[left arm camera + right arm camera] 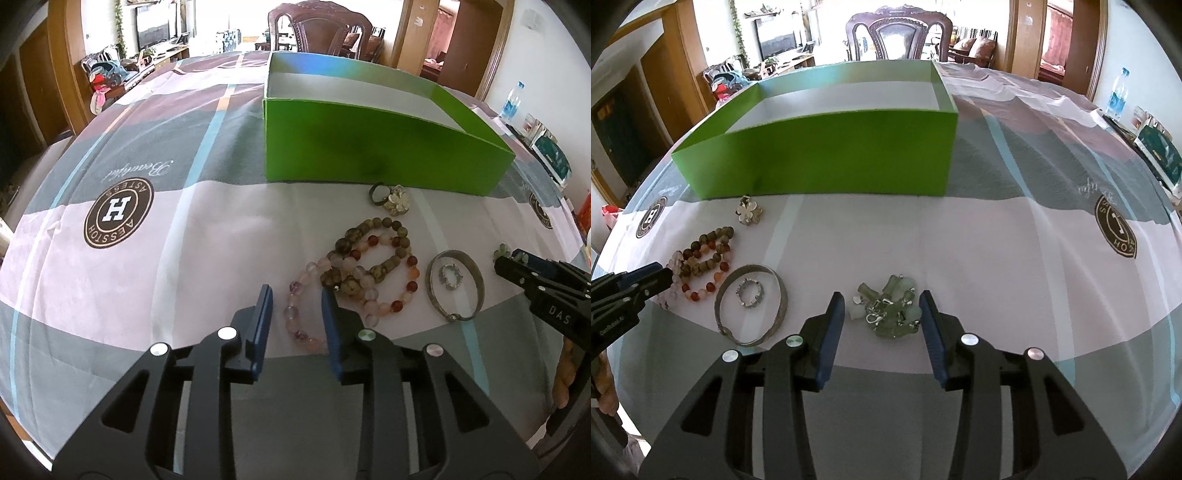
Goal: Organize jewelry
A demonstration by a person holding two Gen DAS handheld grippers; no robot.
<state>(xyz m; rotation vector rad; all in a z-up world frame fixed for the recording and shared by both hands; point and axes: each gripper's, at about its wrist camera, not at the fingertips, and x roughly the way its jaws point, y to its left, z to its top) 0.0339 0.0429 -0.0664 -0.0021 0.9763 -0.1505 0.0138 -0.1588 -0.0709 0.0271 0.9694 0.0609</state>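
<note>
Lying between parted jaws: pale bead bracelet [295,317] left; green pendants [886,308] right

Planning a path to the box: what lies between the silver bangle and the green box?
In the left wrist view, the flower-shaped ring lies near the green box, beyond the silver bangle; otherwise bare cloth. The right wrist view agrees.

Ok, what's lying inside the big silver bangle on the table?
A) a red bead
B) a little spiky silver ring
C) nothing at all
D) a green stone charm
B: a small spiky silver ring lies on the cloth inside the silver bangle, apart from its rim.
</note>
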